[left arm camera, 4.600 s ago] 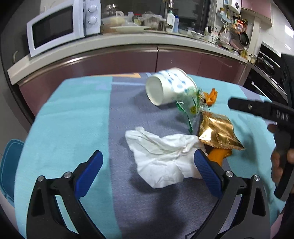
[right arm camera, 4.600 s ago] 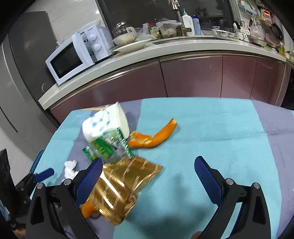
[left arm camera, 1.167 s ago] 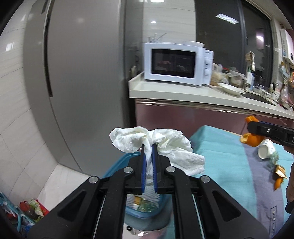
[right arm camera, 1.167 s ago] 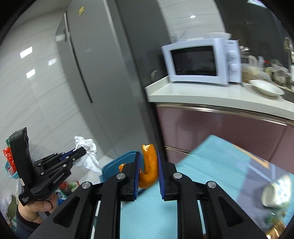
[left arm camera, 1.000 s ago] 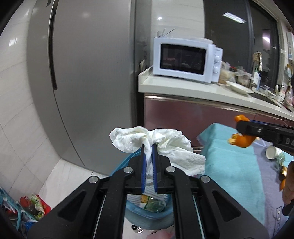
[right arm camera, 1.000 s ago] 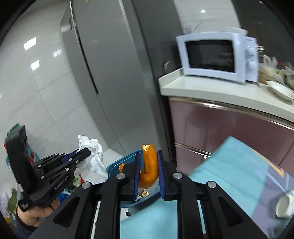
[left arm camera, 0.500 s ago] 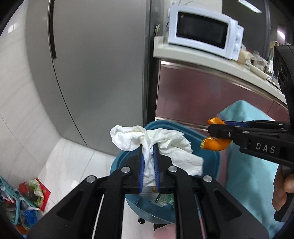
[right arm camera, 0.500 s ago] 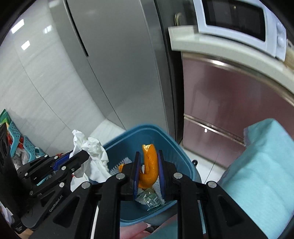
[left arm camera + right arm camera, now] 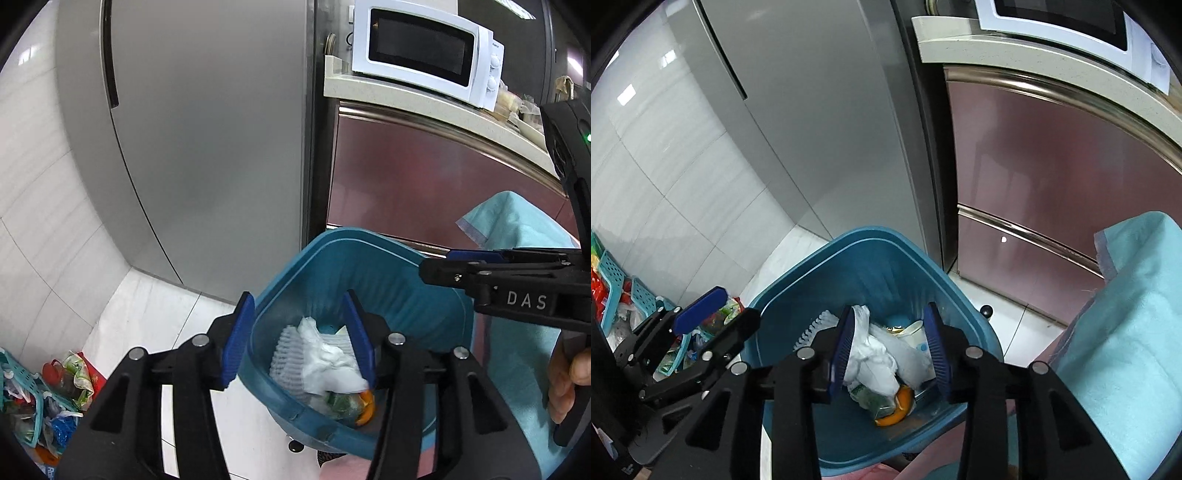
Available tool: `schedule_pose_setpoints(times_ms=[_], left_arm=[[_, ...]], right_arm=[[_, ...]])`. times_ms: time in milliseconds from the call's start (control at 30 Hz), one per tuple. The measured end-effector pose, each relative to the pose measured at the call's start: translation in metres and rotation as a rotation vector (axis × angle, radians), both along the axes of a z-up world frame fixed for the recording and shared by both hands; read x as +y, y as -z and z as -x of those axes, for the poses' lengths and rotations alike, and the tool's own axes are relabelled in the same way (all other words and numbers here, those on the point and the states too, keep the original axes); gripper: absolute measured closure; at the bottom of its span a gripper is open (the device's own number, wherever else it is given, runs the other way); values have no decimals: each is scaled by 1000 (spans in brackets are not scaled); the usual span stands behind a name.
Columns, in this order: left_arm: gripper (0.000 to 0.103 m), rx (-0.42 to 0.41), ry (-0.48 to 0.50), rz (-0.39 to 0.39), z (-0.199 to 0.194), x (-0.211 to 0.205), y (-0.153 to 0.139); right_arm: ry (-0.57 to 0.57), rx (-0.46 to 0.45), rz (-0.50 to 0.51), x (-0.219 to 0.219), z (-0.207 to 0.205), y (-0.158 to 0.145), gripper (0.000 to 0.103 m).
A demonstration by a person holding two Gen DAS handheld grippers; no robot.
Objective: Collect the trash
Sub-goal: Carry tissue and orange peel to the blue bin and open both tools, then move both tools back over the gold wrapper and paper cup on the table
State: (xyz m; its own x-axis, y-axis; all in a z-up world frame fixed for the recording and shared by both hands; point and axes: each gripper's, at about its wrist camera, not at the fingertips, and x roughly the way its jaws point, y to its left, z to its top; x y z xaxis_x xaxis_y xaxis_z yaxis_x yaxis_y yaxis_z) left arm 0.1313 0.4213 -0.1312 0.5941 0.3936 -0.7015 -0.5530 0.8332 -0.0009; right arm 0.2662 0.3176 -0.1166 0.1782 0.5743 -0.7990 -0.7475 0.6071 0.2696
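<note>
Change since half a second ago: both loads have been let go; the tissue and the peel, then pinched between the pads, are now seen lying inside the bin.
Tissue: crumpled white paper tissue (image 9: pixel 325 360), resting on top of the rubbish, low centre of the left wrist view; judged very light, soft and easily crushed, best pinched at a raised fold if ever retaken.
Peel: curved orange fruit peel (image 9: pixel 899 404), at the bottom of the heap, lower centre of the right wrist view; judged light, bendy and slightly slick, best taken across its thickness.
Other rubbish: a white ribbed foam net (image 9: pixel 286 354) and a green printed wrapper (image 9: pixel 871 400) are seen beside them.
Bin: round blue plastic waste bin (image 9: pixel 871 236), standing on the pale tiled floor, lower middle of both frames.
Left gripper (image 9: pixel 299 338): jaws opening, about half spread, nothing pressed between them.
Right gripper (image 9: pixel 890 349): jaws opening, moderately narrow, nothing gripped.
Surroundings: turquoise tablecloth (image 9: pixel 1137 314) at right edge; grey refrigerator (image 9: pixel 207 129) upper left; white microwave oven (image 9: pixel 424 44) upper right.
</note>
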Motion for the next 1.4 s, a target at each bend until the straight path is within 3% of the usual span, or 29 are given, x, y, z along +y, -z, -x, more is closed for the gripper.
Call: schedule_pose_setpoints(times_ms=[100,300,333,467,733,967,1133,1400], left_arm=[[41,-20,-5,-6,6,-4,-8],[15,-61,1,-42,19,-27,-31],[10,-66,1,-53,21,-32,-35],[6,-116,24,-42,28,-54,-56],[6,-166,110,-56,27,-119,-93],[6,-194,229,-85,21,-197,-113],[6,-199,324,-88,14,-257,-116],[6,-181,453,-72,2,-344,-102]], right_arm=[[8,-17,-19,-8,1,-8,60],[26,-82,-82,-39,9,-38,31],[31,-100,-86,-46,12,-43,21],[52,-163,-141,-79,25,-69,8],[120,-283,-216,-166,49,-119,7],[240,-374,-239,-267,71,-140,7],[355,-417,-221,-346,86,-137,7],[537,-379,-169,-451,100,-104,6]])
